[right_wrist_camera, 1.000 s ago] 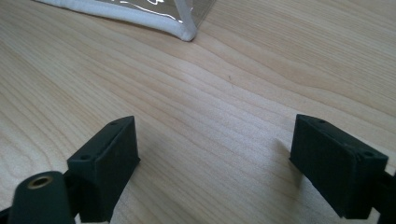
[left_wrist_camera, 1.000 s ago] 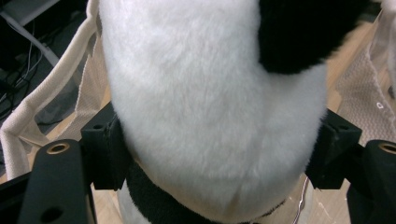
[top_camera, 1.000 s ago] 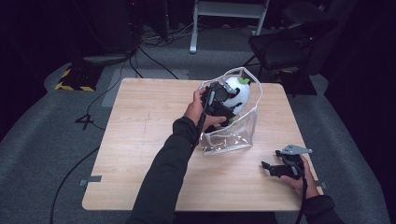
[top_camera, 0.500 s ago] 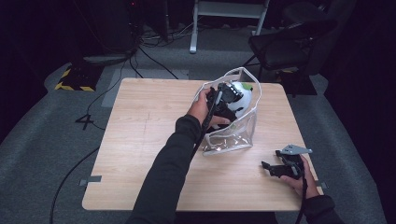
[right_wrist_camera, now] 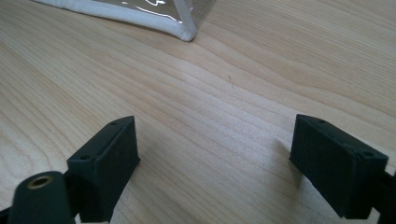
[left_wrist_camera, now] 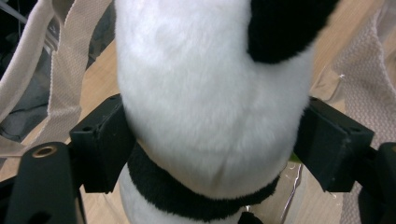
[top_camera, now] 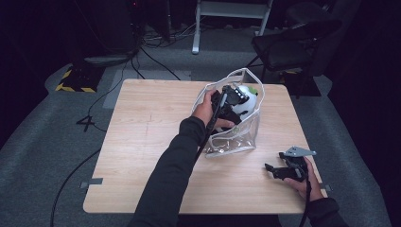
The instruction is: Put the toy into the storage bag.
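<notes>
A black-and-white panda plush (top_camera: 247,98) sits in the mouth of a clear plastic bag (top_camera: 236,139) with white webbing trim, standing on the wooden table (top_camera: 142,142). My left gripper (top_camera: 231,98) is shut on the plush, whose white body (left_wrist_camera: 210,93) is pressed between both jaws; the bag's webbing straps (left_wrist_camera: 70,60) hang on either side. My right gripper (top_camera: 273,170) rests low near the table's right front corner, open with nothing between its jaws (right_wrist_camera: 215,163). A corner of the bag (right_wrist_camera: 159,21) lies ahead of it.
A dark chair (top_camera: 293,42) stands behind the table's far right corner. Cables and a yellow-black striped block (top_camera: 73,82) lie on the floor at the back left. The left half of the table is bare wood.
My left gripper has sunk a little with the panda plush, deeper into the bag's mouth. The right gripper has stayed where it was.
</notes>
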Motion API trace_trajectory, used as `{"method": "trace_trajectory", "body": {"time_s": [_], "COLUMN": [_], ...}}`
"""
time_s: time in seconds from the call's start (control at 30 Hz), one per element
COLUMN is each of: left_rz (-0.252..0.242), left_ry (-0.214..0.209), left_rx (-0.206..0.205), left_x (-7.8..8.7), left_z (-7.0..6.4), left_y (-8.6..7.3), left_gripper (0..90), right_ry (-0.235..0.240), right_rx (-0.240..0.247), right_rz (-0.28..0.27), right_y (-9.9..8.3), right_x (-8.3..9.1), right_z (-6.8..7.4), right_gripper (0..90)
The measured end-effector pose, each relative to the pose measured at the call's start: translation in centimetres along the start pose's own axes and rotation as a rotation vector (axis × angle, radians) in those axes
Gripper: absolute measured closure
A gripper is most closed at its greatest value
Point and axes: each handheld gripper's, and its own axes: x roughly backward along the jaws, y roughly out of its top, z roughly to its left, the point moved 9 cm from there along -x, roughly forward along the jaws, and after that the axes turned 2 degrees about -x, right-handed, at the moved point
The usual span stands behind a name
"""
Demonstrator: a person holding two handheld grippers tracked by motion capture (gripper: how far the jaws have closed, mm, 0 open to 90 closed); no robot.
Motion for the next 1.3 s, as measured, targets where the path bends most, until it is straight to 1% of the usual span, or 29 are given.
{"method": "trace_trajectory", "body": {"time_s": [0.03,0.07,0.17,0.43,0.57,0.6,0.73,0.77,0.8,1.0,1.1,1.17,1.3], "left_rz": [-0.011,-0.013,0.009,0.005,-0.013,-0.017,-0.04,-0.046,-0.052,-0.088,-0.105,-0.114,-0.142], "left_ry": [-0.005,-0.012,-0.023,-0.023,-0.026,-0.028,-0.035,-0.03,-0.027,-0.024,-0.002,0.006,0.005], "left_rx": [0.007,0.007,-0.011,-0.006,0.01,0.019,0.028,0.026,0.033,0.043,0.045,0.05,0.061], "left_x": [0.1,0.2,0.1,0.1,0.4,0.5,0.9,1.1,1.2,2.0,2.4,2.6,3.2], "left_z": [0.0,0.0,-0.2,-0.1,0.2,0.2,0.5,0.6,0.7,1.2,1.4,1.6,1.9], "left_y": [0.1,0.1,-0.2,-0.3,-0.3,-0.4,-0.4,-0.4,-0.4,-0.3,-0.2,-0.2,-0.2], "left_gripper": [17.8,18.1,19.4,19.9,19.7,19.4,18.8,18.4,18.3,17.7,17.7,17.7,17.7], "right_ry": [0.0,0.0,0.0,0.0,-0.001,0.0,-0.001,0.0,0.0,-0.001,-0.001,-0.001,-0.001], "right_rx": [0.0,0.0,0.0,0.0,0.0,0.0,0.0,0.0,0.0,0.0,0.0,0.0,0.0], "right_rz": [0.0,0.0,0.0,0.001,0.001,0.001,0.0,0.001,0.001,0.001,0.0,0.001,0.001], "right_y": [0.0,0.0,0.0,0.0,0.0,0.0,0.0,0.0,0.0,0.0,0.0,0.0,0.0], "right_x": [0.0,0.0,0.0,0.0,0.0,0.0,0.0,0.0,0.0,0.0,0.0,0.0,0.0], "right_z": [0.0,0.0,0.0,0.0,0.0,0.0,0.0,0.0,0.0,0.0,0.0,0.0,0.0], "right_gripper": [15.0,15.0,14.9,14.9,14.9,15.0,15.0,15.0,15.0,15.0,15.0,15.0,15.0]}}
